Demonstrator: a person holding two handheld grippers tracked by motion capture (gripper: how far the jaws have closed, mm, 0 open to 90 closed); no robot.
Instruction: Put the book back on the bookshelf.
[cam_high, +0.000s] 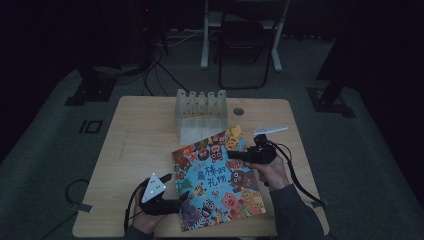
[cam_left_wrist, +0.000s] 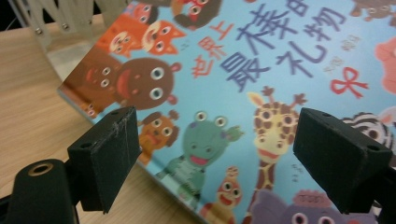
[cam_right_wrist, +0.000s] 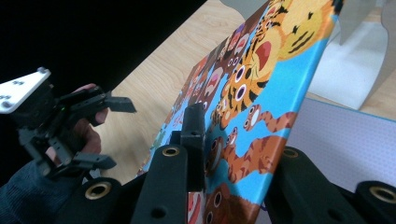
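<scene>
Dark room; wooden table (cam_high: 145, 140) bears picture book (cam_high: 215, 180), clear rack (cam_high: 200, 112).

I counted one book (cam_high: 218, 177), one rack (cam_high: 200, 113), one white strip (cam_high: 270, 129), two grippers, left (cam_high: 184, 199) and right (cam_high: 231, 154), and one table (cam_high: 135, 150).

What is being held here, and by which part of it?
The right gripper pinches the picture book by its cover's right edge. The left gripper holds nothing; its fingers stand open at the book's left edge.
</scene>
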